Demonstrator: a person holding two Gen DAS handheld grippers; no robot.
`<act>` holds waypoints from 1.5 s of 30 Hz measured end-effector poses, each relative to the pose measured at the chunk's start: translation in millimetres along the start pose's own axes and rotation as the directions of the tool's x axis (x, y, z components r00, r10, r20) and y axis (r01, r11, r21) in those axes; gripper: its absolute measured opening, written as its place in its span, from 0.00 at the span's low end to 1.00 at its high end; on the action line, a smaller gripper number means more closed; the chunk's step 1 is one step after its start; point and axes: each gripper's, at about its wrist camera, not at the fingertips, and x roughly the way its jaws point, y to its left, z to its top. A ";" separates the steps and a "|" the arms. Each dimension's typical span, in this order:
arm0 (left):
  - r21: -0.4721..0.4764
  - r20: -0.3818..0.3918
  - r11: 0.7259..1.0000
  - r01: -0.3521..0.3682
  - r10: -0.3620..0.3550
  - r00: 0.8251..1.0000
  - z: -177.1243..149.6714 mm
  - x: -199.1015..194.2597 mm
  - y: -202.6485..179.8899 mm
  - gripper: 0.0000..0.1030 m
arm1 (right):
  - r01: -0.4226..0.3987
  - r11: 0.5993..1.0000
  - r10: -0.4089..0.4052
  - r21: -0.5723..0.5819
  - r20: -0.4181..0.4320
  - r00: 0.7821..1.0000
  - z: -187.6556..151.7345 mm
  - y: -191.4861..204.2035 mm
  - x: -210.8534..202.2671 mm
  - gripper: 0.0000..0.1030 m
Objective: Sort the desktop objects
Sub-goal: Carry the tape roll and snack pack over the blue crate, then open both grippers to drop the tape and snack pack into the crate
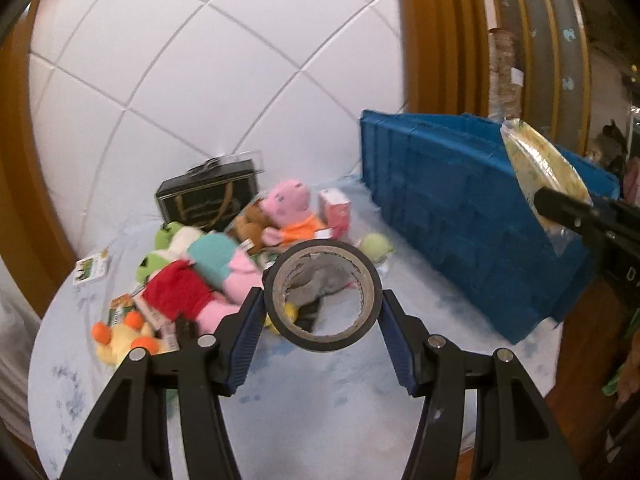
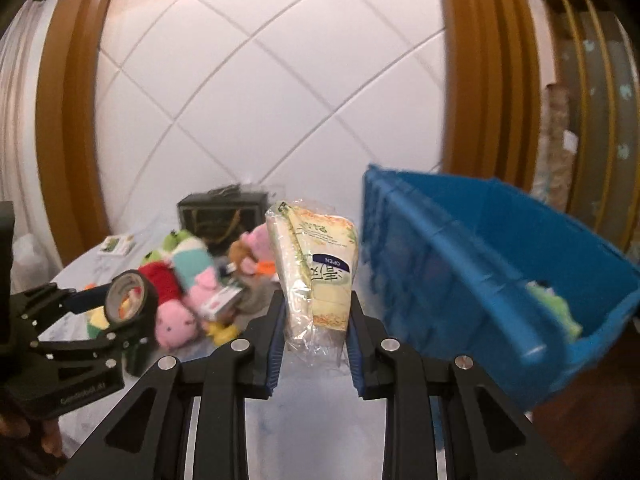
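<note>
Left gripper (image 1: pixel 323 312) was part open and clamped across a black tape roll (image 1: pixel 323 294), blue pads (image 1: pixel 247 344) pressing on the roll's two sides, roll held up off the pale table (image 1: pixel 340 392). Beyond it, in the left wrist view, lay the unsorted heap: pink pig plush (image 1: pixel 290 216), a red-and-teal pig plush (image 1: pixel 200 280), green frog plush (image 1: pixel 160 252), yellow duck plush (image 1: pixel 120 340), a small pink carton (image 1: pixel 335 212), a black tin box (image 1: pixel 208 196) at the back. The blue bin (image 1: pixel 472 216) stood to the right on the table edge. At far right the right gripper came in from the frame edge with a yellow-green packet (image 1: pixel 540 160) above the bin rim (tips hidden behind the packet here).

Right wrist view: right gripper (image 2: pixel 316 320) was closed narrow on a clear-wrapped tissue packet (image 2: pixel 316 272), upright between the pads, "OPEN" label printed upside down. Blue bin (image 2: pixel 500 280) sat just right of it, mouth tilted toward the camera, something green (image 2: pixel 556 308) already inside (blurred, can't tell what). Left gripper (image 2: pixel 124 300) with the tape roll (image 2: pixel 128 296) showed at left over the plush heap (image 2: pixel 180 288).

Step in hand, as I judged it: both picks done, both loads in carry toward the bin. Next move called for bringing the packet over the bin mouth and opening the pads, then the same for the tape; the two grippers needed spacing so they didn't crowd at the rim.
</note>
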 end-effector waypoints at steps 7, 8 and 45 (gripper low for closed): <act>0.064 0.067 0.996 0.057 -0.061 0.996 57.6 0.8 -82.9 0.55 | 0.035 0.998 -0.037 0.055 0.045 0.998 30.8 -80.3 -33.1 0.26; 0.067 0.081 0.996 0.059 -0.064 0.995 66.1 2.5 -100.3 0.55 | 0.041 0.997 -0.045 0.060 0.056 0.997 34.0 -96.7 -35.0 0.26; 0.051 -0.034 0.998 -0.026 0.028 0.999 146.5 104.3 -389.8 0.76 | 0.083 0.983 -0.103 -0.162 -0.119 0.988 23.0 -408.8 65.7 0.76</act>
